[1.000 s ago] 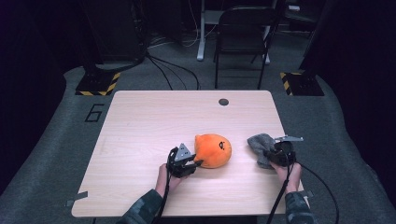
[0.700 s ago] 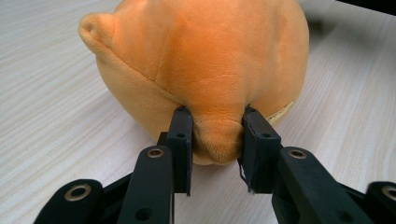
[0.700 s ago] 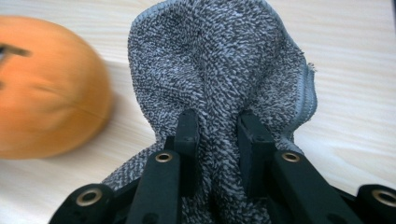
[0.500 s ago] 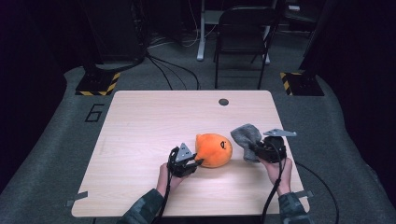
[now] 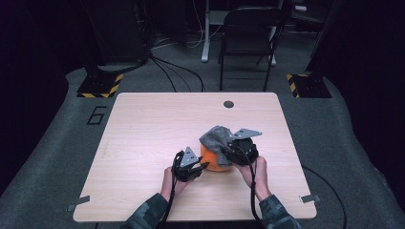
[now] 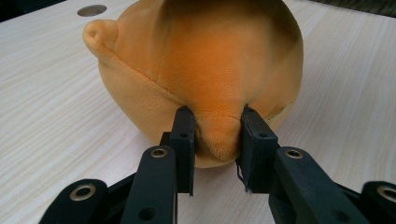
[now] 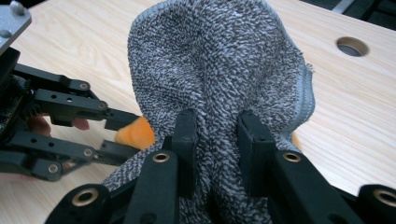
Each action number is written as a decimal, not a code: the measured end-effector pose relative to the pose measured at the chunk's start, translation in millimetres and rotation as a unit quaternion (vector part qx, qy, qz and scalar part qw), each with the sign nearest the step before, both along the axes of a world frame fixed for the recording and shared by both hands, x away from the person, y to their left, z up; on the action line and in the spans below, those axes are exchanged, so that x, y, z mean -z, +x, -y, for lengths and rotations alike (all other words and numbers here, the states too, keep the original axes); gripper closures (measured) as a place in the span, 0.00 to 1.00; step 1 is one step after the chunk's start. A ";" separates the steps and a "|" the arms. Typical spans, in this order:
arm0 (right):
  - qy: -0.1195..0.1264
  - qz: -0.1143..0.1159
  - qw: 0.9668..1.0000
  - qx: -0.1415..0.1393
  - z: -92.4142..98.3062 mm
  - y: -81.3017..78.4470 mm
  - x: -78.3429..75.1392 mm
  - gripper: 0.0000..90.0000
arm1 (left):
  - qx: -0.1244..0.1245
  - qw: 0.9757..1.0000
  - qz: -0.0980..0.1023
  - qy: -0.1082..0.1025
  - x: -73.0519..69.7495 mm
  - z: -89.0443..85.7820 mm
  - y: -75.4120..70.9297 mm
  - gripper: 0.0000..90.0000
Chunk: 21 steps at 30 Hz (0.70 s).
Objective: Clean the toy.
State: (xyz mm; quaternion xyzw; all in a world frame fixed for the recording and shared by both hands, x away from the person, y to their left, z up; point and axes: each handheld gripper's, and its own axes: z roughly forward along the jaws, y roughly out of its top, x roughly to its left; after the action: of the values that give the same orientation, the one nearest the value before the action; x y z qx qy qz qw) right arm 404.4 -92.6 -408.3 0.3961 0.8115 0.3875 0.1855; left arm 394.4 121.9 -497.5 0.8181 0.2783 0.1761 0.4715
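The right gripper (image 5: 228, 149), clamped on a bunched grey cloth (image 5: 216, 137), has travelled from well out to the side of the orange plush toy (image 5: 217, 162) to right over it. A second ago there was bare table (image 5: 143, 124) between cloth and toy; half a second ago the cloth hung just beside the toy; now it lies draped on the toy's top, covering most of it from above. The cloth has also come close to the left gripper (image 5: 203, 166), whose jaws have pinched slightly tighter on a fold of the toy.
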 end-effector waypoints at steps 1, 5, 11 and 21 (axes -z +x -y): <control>-0.007 0.003 1.000 -0.001 -4.5 -0.1 0.6 0.79 | 0.000 1.000 0.001 0.001 -0.1 0.2 0.1 0.79; -0.019 0.008 1.000 -0.010 -16.8 1.1 2.1 0.78 | -0.002 1.000 0.004 0.001 0.2 0.2 0.0 0.80; -0.025 0.030 0.999 -0.026 -23.0 -4.0 3.6 0.78 | 0.003 1.000 0.016 0.005 -0.4 1.5 -1.1 0.81; -0.063 0.031 0.997 -0.016 -19.5 -5.1 19.5 0.79 | 0.013 1.000 0.023 0.011 0.1 5.5 -3.7 0.82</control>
State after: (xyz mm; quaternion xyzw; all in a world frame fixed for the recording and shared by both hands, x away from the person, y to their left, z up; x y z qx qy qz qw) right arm 399.3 -73.0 -427.8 0.3581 0.8343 0.3511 0.2289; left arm 390.7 116.5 -497.7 0.8222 0.2551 0.1917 0.4713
